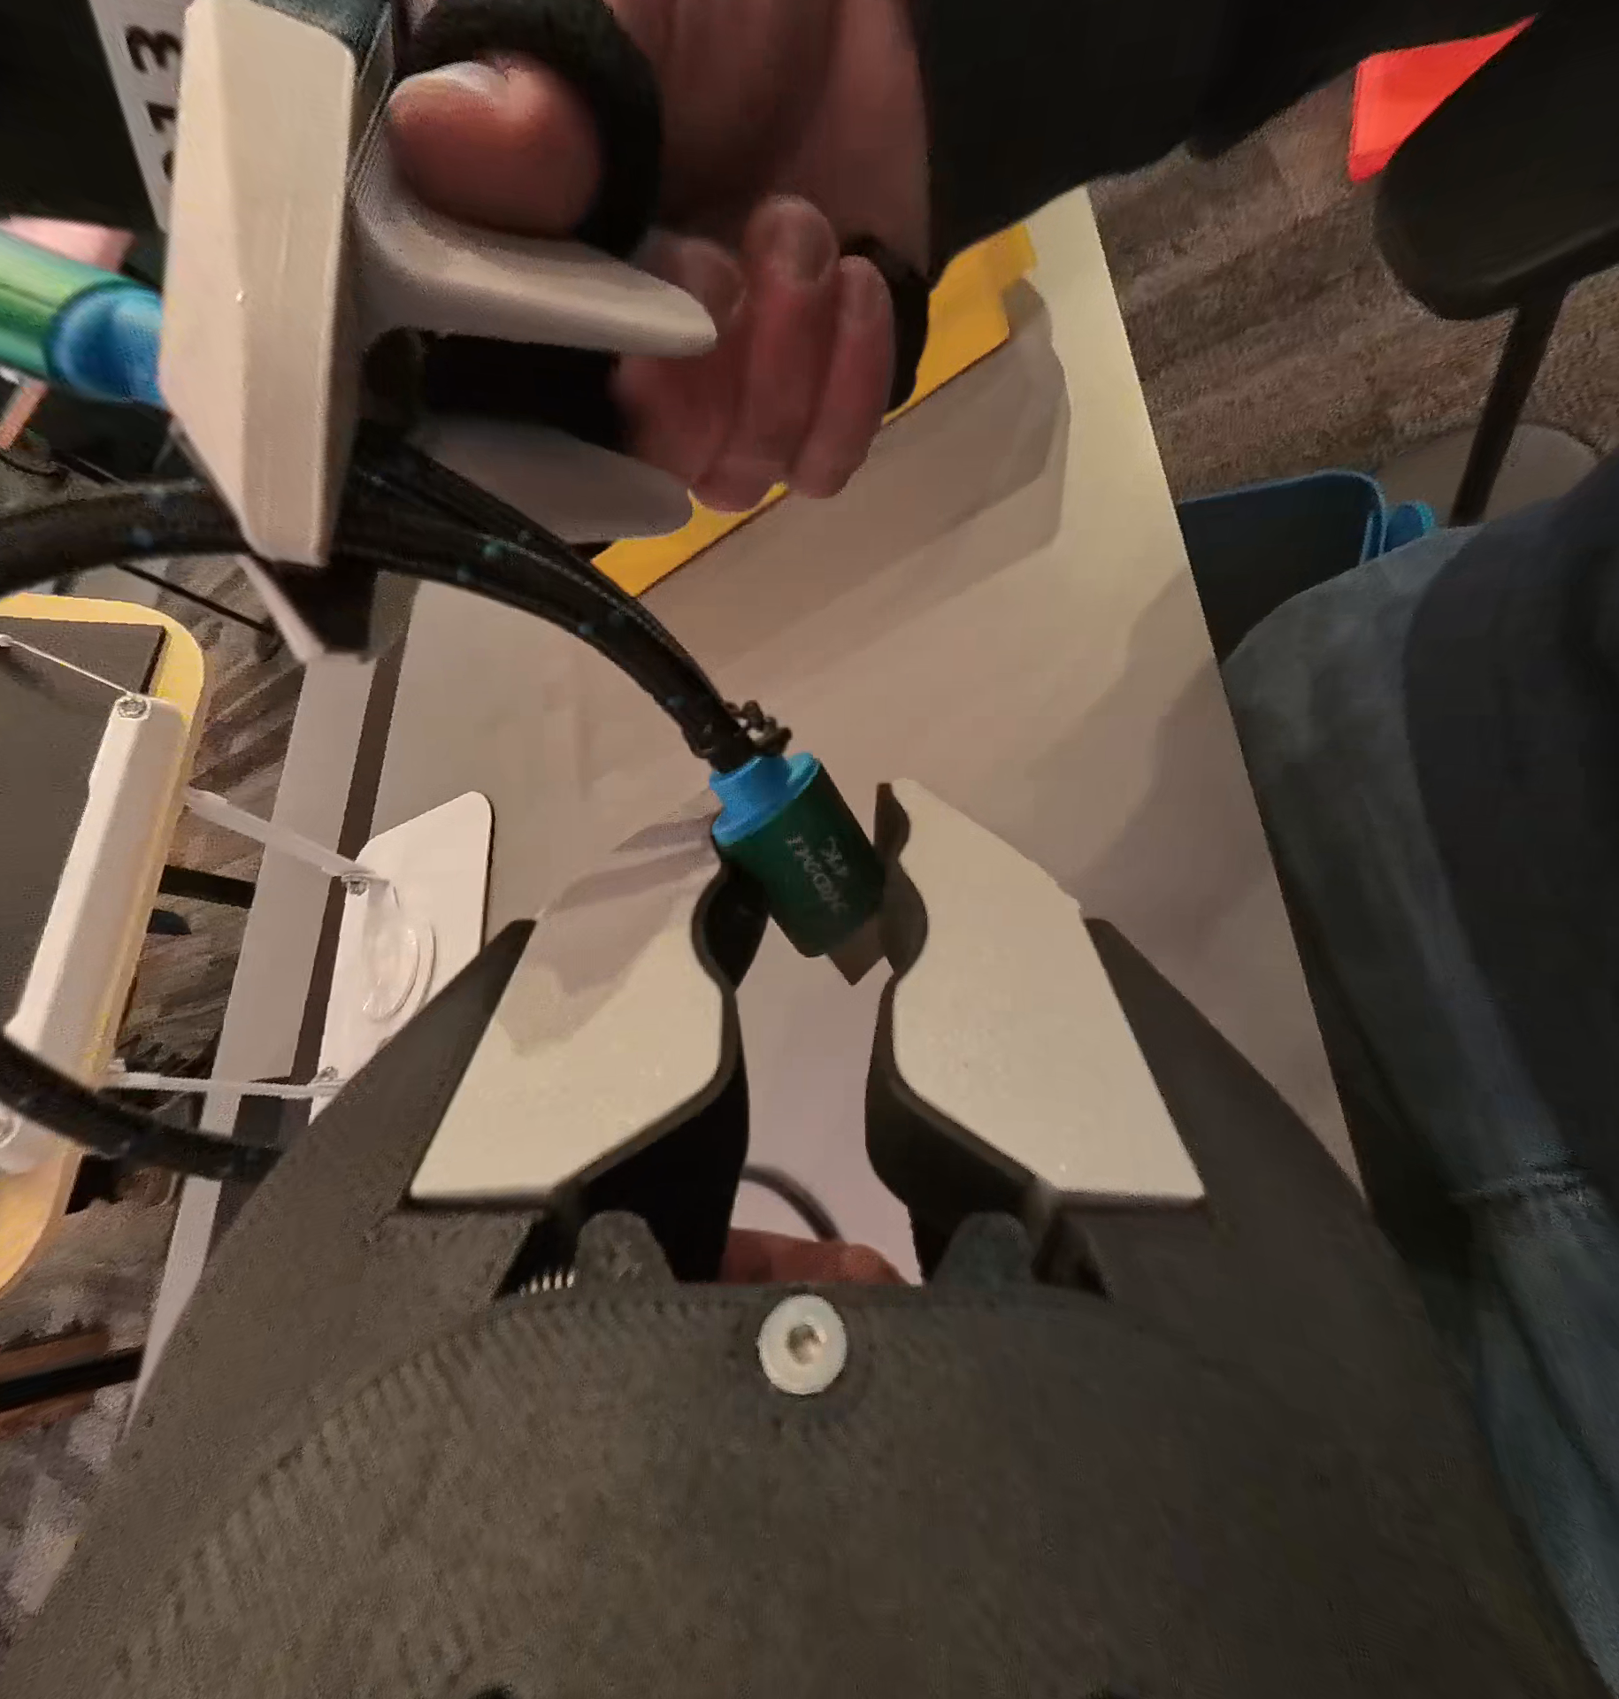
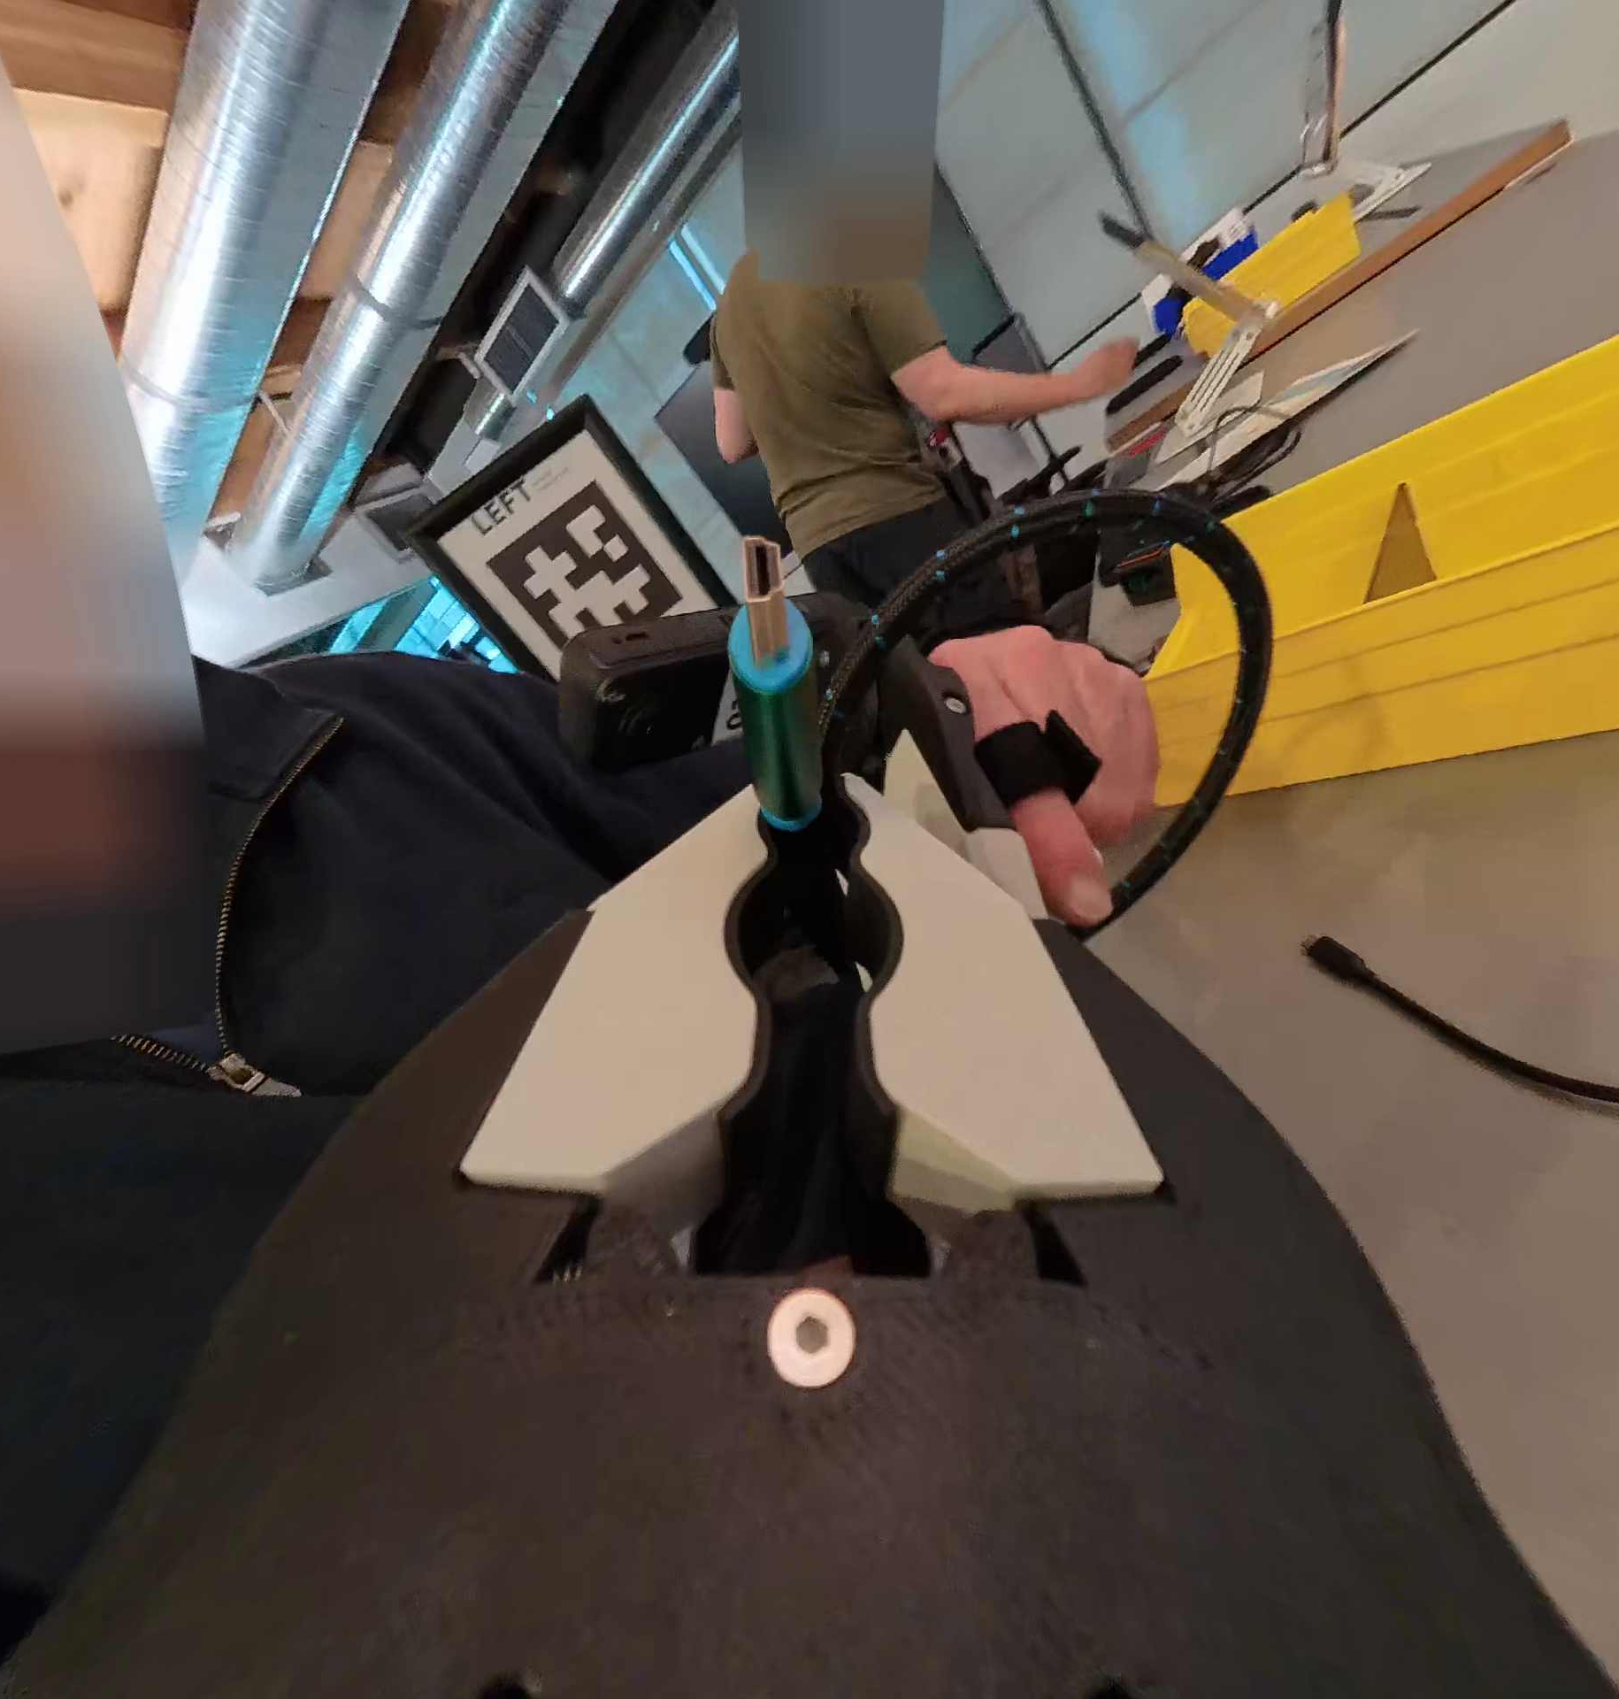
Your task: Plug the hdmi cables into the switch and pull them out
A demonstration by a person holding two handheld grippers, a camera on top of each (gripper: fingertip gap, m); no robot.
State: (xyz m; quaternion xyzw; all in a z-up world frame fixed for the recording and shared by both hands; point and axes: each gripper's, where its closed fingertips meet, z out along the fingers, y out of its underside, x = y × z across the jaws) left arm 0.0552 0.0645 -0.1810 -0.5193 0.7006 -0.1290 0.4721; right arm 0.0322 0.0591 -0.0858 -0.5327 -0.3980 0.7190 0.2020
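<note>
Green-sleeved HDMI plug (image 1: 801,878) hangs tilted between your left claw (image 1: 810,910)'s spread fingers, while your right claw (image 2: 810,823) pinches another plug's cable, tip pointing away.

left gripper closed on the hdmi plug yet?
No: the left gripper is open, with the green HDMI plug hanging between its fingers.

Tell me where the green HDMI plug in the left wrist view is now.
The green HDMI plug hangs centre frame between the open fingers of the left gripper, above the pale table; its braided cable arcs up-left.
</note>
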